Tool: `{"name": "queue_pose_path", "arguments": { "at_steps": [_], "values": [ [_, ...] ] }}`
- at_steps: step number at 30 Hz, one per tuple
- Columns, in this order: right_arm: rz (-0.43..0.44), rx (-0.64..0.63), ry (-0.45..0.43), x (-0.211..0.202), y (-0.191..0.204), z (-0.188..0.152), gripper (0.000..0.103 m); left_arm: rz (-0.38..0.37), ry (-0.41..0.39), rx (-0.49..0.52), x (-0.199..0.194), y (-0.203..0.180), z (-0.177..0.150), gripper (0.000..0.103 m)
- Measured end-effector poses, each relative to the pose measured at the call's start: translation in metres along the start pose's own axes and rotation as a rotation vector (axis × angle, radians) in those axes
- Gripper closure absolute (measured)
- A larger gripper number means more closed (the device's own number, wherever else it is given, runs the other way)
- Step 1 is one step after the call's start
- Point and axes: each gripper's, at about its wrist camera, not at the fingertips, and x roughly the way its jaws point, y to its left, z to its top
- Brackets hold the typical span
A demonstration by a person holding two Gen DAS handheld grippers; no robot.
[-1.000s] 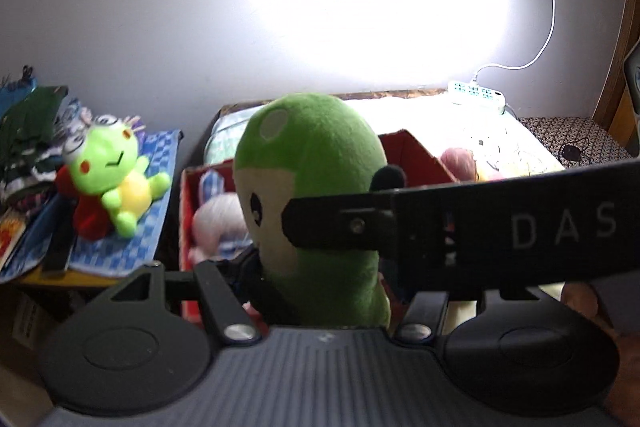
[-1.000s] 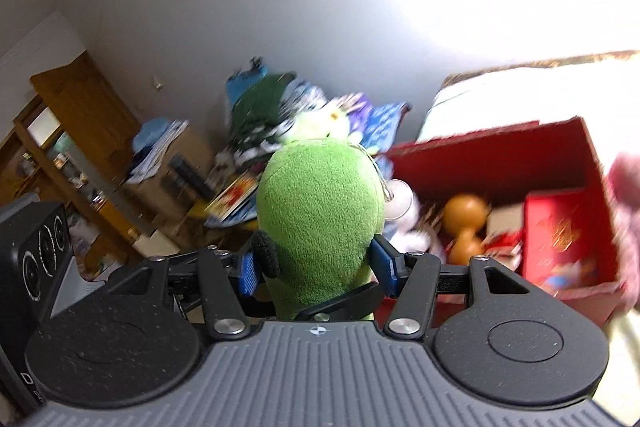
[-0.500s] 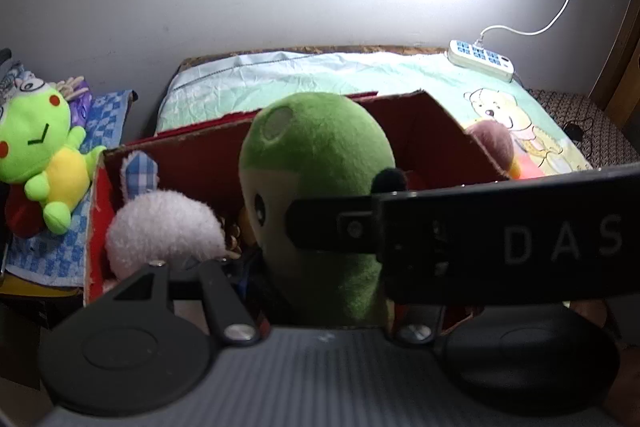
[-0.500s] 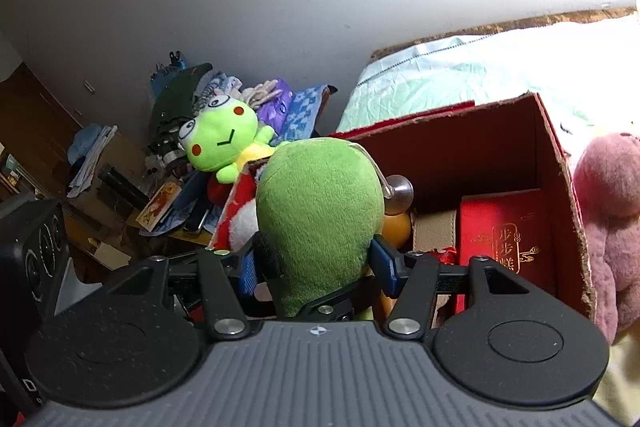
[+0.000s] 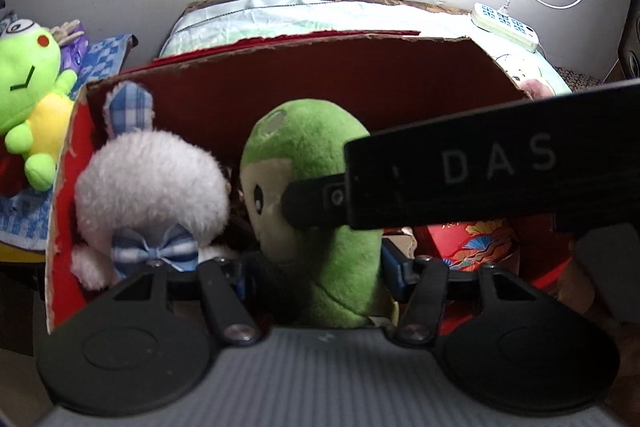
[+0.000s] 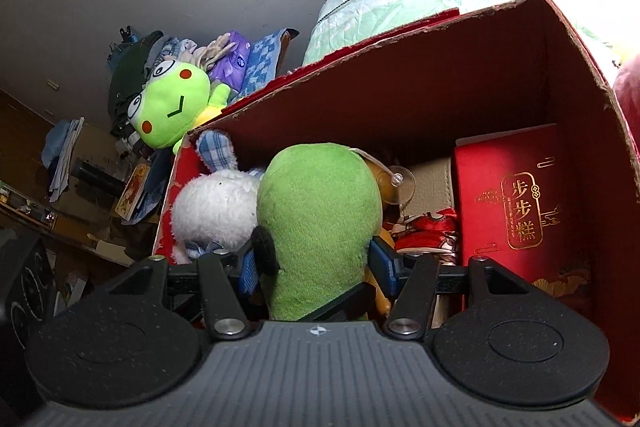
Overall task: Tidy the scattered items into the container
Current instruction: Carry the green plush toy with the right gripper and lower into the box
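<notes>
Both wrist cameras look steeply down, close over the near rim into the red cardboard box [image 5: 360,75] [image 6: 460,79]. Both views share the green plush [image 5: 316,211] [image 6: 320,223], the white bunny [image 5: 152,183] [image 6: 216,211] and the frog plush [image 5: 28,87] [image 6: 172,107] far left.

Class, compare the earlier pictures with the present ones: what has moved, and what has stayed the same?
The green plush has been carried down into the red box, beside the white bunny. Both tools, left tool and right tool, stay clamped on it. The frog toy outside remains where it was.
</notes>
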Motion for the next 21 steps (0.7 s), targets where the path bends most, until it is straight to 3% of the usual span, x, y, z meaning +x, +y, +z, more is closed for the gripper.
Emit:
{"name": "queue_pose_path", "arguments": {
  "at_steps": [8,16,21],
  "values": [
    [0.003,0.012,0.009,0.003,-0.001,0.002,0.044,0.027,0.023,-0.022,0.001,0.0,0.002,0.044],
    [-0.003,-0.09,-0.01,-0.005,0.006,0.003,0.037,0.038,0.011,-0.024,-0.006,-0.003,0.0,0.041],
    [-0.026,-0.142,-0.043,-0.014,0.012,0.003,0.037,0.053,-0.037,-0.017,-0.02,-0.006,0.0,0.028]
  ]
}}
